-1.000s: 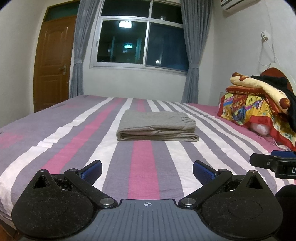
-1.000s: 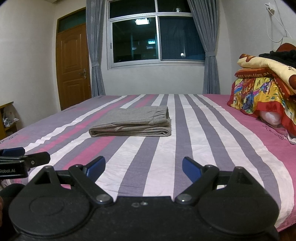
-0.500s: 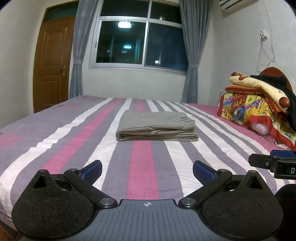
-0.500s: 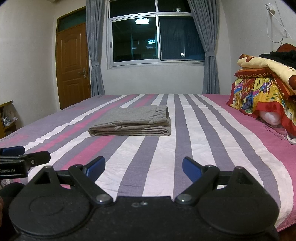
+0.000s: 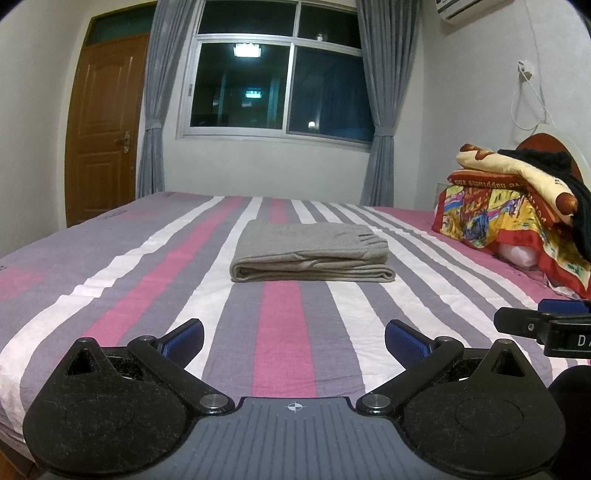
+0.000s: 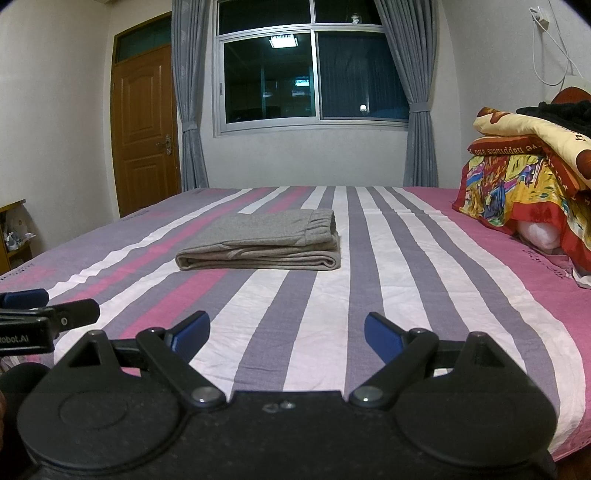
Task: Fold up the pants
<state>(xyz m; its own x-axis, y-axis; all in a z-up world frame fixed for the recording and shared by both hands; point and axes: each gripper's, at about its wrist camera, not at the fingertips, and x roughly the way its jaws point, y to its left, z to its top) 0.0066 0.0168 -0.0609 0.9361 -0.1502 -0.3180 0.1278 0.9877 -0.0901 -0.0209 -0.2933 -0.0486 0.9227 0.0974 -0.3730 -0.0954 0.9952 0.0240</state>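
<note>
Left gripper (image 5: 293,341) is sitting wide open, nothing between its blue pads (image 5: 184,339), hovering over the near edge of the bed (image 5: 110,295). Right gripper (image 6: 286,334) is doing the same: jaws spread wide, empty, pads (image 6: 382,336) clear of the sheet. Each one is showing in the other's view: right gripper's tip is poking in at the right edge of the left view (image 5: 546,326), left gripper's tip at the left edge of the right view (image 6: 48,315). They are sitting side by side, apart, both pointing across the bed toward the window.

Going left to right in the room: brown door (image 5: 101,133) is standing shut in the far left corner, grey curtain (image 5: 157,96) hanging just beside it, then the dark window (image 5: 280,70) with a ceiling light reflecting in it, second curtain (image 5: 380,107) on its right side. AC unit (image 5: 456,7) is peeking in at top right of the left view.

Pants (image 5: 312,251) are lying folded into a flat grey rectangle mid-bed, well beyond both grippers, nothing touching them. In the right view the elastic waistband (image 6: 321,225) is showing at the pants' (image 6: 258,243) right end, layered fold edges facing the cameras.

Bedding pile (image 5: 517,210) is stacked at the right side of the bed, dark garment (image 5: 546,162) lying on top, well apart from the pants.
</note>
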